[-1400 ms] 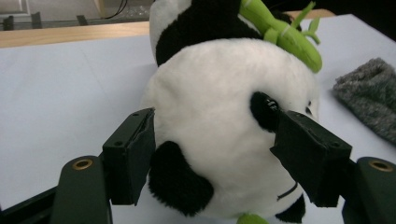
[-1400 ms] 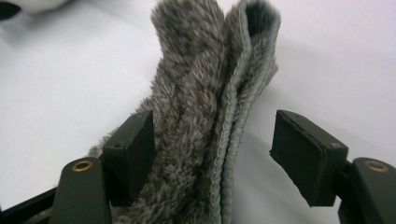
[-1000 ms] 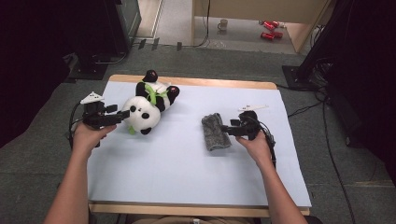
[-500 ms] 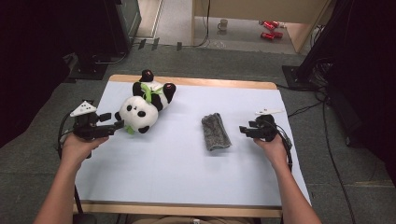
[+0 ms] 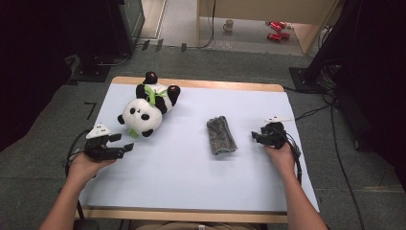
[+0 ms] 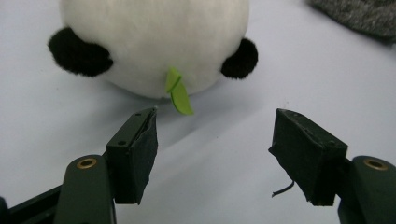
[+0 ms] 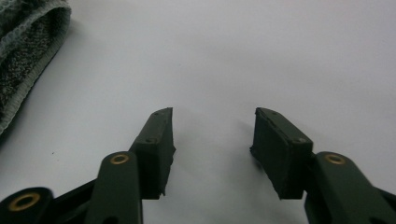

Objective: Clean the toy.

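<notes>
A plush panda [image 5: 146, 108] with a green leaf lies on its back at the far left of the white table [image 5: 191, 191]. My left gripper [image 5: 123, 142] stands open a short way in front of its head, nothing between the pads. In the left gripper view the panda's head [image 6: 154, 42] sits just beyond the left gripper [image 6: 215, 135]. A folded grey cloth [image 5: 221, 135] lies mid-table. My right gripper [image 5: 255, 137] rests to its right, apart from it, open; its jaws have just been closing on nothing. In the right gripper view the cloth [image 7: 23, 60] lies left of the right gripper [image 7: 212, 126].
The table has a wooden rim [image 5: 201, 85]. Beyond it on the floor are a mug [image 5: 228, 25] and red cans [image 5: 275, 31]. Dark cabinets [image 5: 72, 38] stand at the left and dark equipment at the right. Cables [image 5: 335, 143] run along the floor on the right.
Both hands have drawn back. The left gripper moved away from the panda's head toward the near left. The right gripper moved right, off the cloth's side, and its jaws narrowed.
</notes>
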